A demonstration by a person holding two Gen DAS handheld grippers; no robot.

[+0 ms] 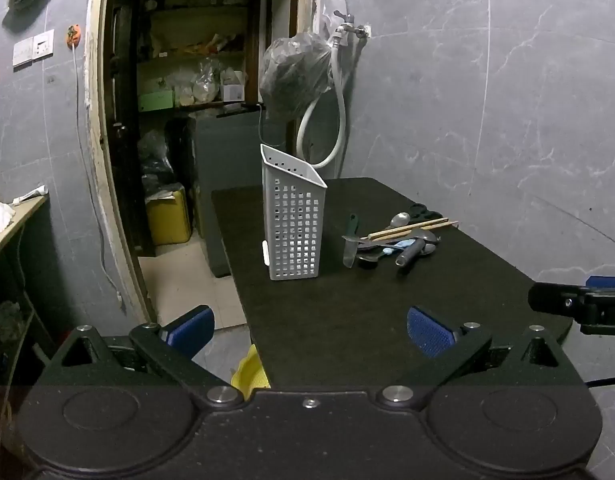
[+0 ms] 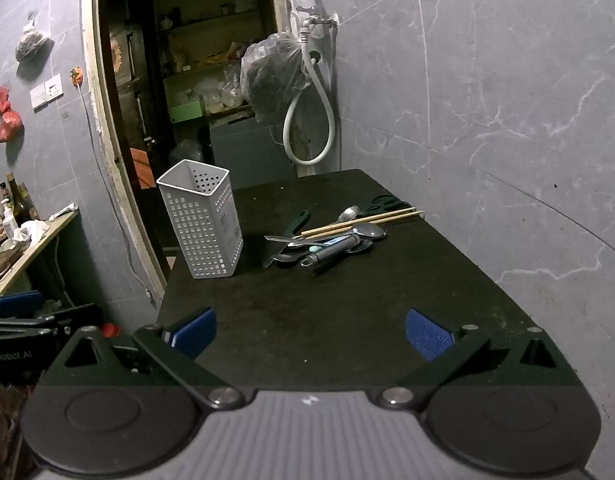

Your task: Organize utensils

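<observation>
1. The dark surface (image 2: pixel 347 320) carries everything; nothing on it looks sorted yet, so I judge the task to be at its very start.
2. The white perforated holder (image 2: pixel 201 224) stands upright near the far left edge of the surface, and as far as its open top shows, it is empty.
3. The utensil pile (image 2: pixel 331 236) lies loose to the right of the holder, apart from it: spoons, a green-handled knife (image 1: pixel 350 240), a grey-handled tool (image 2: pixel 335 252), wooden chopsticks (image 2: pixel 363 220) across the top, scissors (image 2: pixel 387 200) behind.
4. The left gripper (image 1: pixel 309 330) hangs over the near edge, jaws spread wide, holding nothing.
5. The right gripper (image 2: pixel 311 332) does likewise, spread and empty, well short of the pile.
6. Every piece remains to be moved into the holder.
</observation>
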